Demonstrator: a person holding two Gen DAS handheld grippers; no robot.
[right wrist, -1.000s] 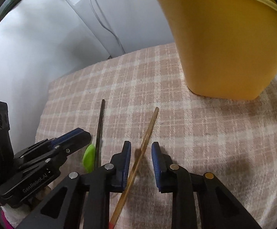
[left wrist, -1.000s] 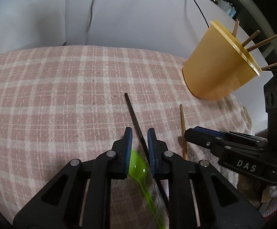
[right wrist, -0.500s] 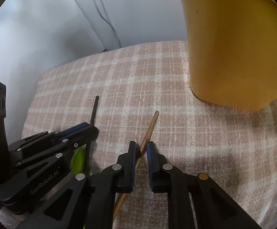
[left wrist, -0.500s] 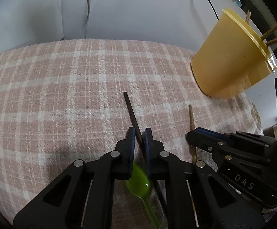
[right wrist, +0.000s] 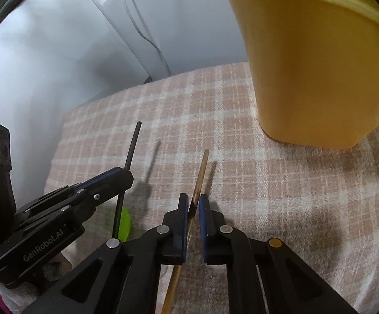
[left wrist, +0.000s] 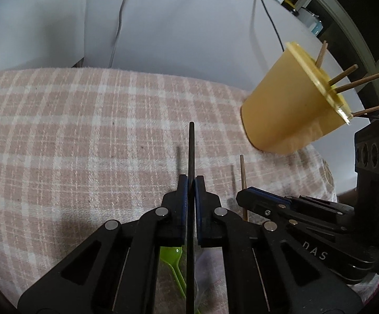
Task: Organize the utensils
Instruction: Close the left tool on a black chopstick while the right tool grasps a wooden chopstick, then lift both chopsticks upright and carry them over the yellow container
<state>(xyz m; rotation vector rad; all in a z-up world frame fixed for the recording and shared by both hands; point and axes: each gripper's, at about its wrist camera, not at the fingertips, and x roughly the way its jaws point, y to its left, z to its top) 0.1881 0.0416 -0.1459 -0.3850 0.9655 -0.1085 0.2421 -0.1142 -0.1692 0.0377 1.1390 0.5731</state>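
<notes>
Item: black chopstick, held. A thin, stiff rod, judged light and smooth enough to pivot or slip in a two-point hold. The left gripper had its jaws clamped on it, having just been closing; the tip stood clear of the checked cloth, casting a separate shadow beside it. Position: left of the yellow cup, well apart from it. The hold sat some way back from the tip; a grip nearer the middle would likely limit swing.

Item: wooden chopstick, held. Slender, rigid, light, its bare wood probably less slippery than the black one. The right gripper had its jaws together on the shaft, likewise just closing; the stick ran slantwise between the pads. Position: just before the cup's base, tip pointing toward it.

Item: green plastic spoon. Lay on the cloth-covered surface beneath the left gripper, farthest from the cup. Judged light, slightly flexible; the handle is the likely place to take hold.

Container: yellow cup, upright on the cloth, tapered, with a broad rim. Contents: four wooden sticks projecting above the rim; anything deeper inside was hidden.
</notes>
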